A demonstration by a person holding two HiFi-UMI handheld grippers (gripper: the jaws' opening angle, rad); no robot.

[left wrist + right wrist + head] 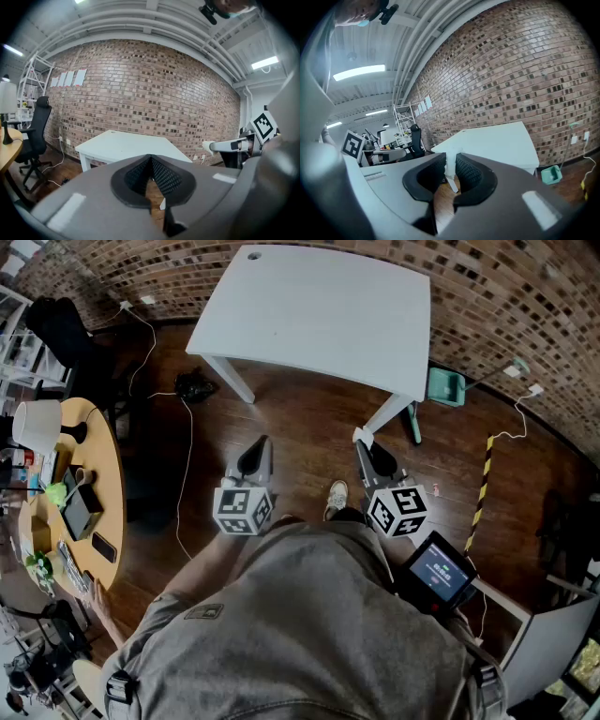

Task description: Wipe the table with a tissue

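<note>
Right gripper (451,156) fingers (470,173) around tissue (452,164), table (497,140) ahead

We hold both at waist height, pointing forward: left gripper (260,446) jaws together, empty; right gripper (367,448) pinching tissue (450,164).

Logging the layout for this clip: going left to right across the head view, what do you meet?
Round wooden table → left gripper → shoe → right gripper, gripping the tissue → yellow-and-black striped bar.
</note>
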